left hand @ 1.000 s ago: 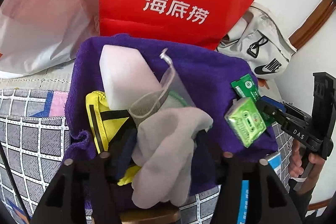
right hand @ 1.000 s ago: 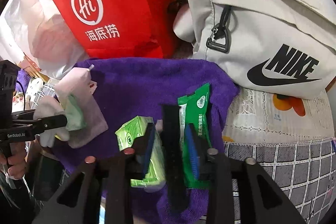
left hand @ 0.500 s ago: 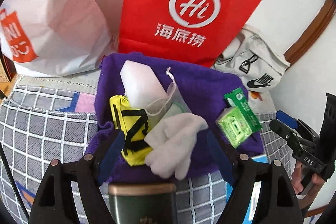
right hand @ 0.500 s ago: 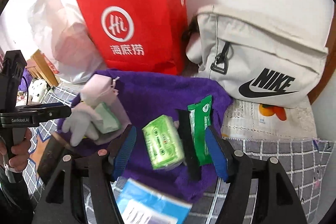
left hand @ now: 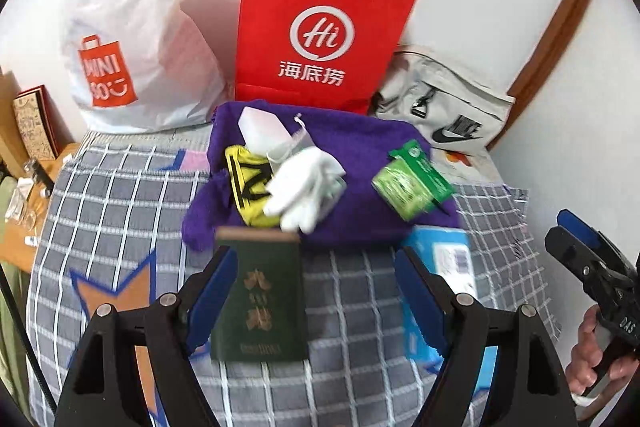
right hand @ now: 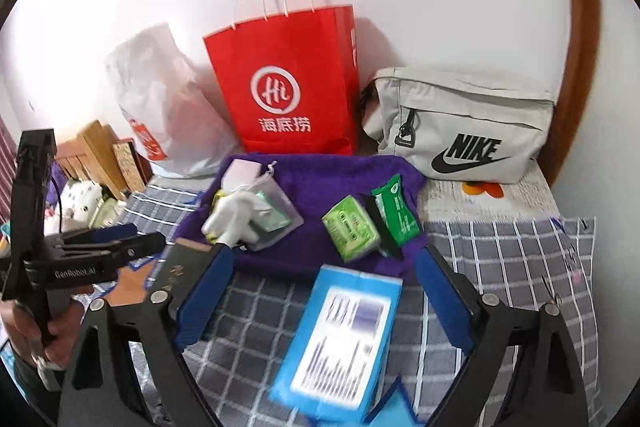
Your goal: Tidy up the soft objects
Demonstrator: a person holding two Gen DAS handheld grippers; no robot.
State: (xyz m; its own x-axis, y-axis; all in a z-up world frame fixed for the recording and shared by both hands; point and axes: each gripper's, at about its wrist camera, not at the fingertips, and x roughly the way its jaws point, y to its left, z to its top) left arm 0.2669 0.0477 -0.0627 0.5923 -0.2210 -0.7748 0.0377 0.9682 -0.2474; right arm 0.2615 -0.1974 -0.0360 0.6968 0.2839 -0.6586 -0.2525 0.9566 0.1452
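A white wall backs a checked cloth. Left to right: white bag, red bag, grey pouch. Soft items lie on a purple towel. Left gripper and right gripper both gape, empty.

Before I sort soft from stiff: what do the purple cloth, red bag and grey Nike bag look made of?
Purple cloth: fuzzy, matte terry or fleece; it bunches at the edges. Red bag: stiff, smooth paper with sharp creases and cord handles. Grey Nike bag: matte woven fabric, likely nylon or canvas, with stitched seams.
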